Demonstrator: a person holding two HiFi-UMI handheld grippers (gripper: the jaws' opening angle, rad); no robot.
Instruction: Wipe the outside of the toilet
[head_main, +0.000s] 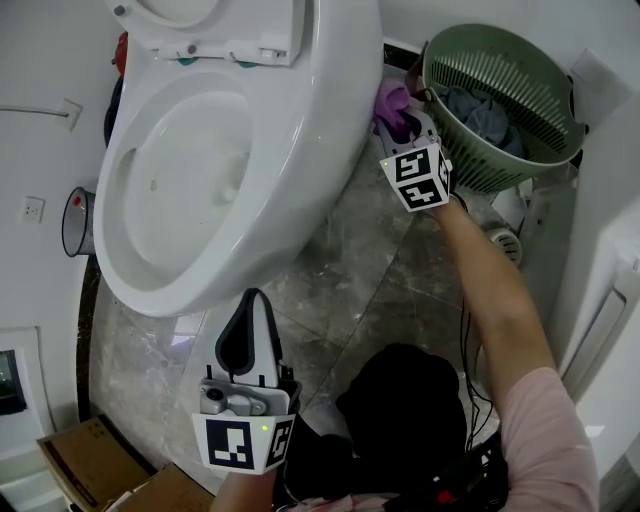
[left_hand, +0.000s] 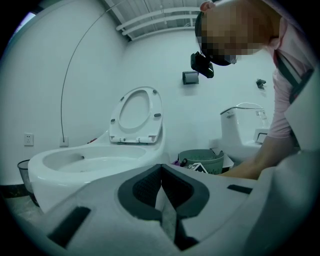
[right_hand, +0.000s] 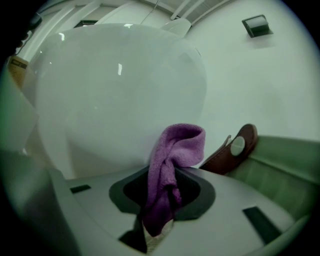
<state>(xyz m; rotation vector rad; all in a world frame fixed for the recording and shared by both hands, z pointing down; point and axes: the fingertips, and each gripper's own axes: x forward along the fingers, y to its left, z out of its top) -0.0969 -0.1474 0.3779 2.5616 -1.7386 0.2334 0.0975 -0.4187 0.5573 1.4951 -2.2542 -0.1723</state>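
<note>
A white toilet (head_main: 300, 160) fills the head view, seat lid up, bowl (head_main: 185, 180) open. My right gripper (head_main: 405, 118) is shut on a purple cloth (head_main: 392, 105), held against the toilet's outer right side, between it and the green basket. In the right gripper view the purple cloth (right_hand: 172, 165) hangs from the closed jaws, its top touching the toilet's white side (right_hand: 120, 95). My left gripper (head_main: 250, 335) sits low in front of the bowl, shut with nothing in it. The left gripper view shows the toilet (left_hand: 100, 160) ahead of the left gripper (left_hand: 161, 185).
A green laundry basket (head_main: 500, 100) with grey clothes stands right of the toilet, its brown handle (right_hand: 232, 147) close to the cloth. A wire bin (head_main: 78, 220) is at the left wall, cardboard boxes (head_main: 95, 465) lower left, a second toilet (left_hand: 245, 130) behind.
</note>
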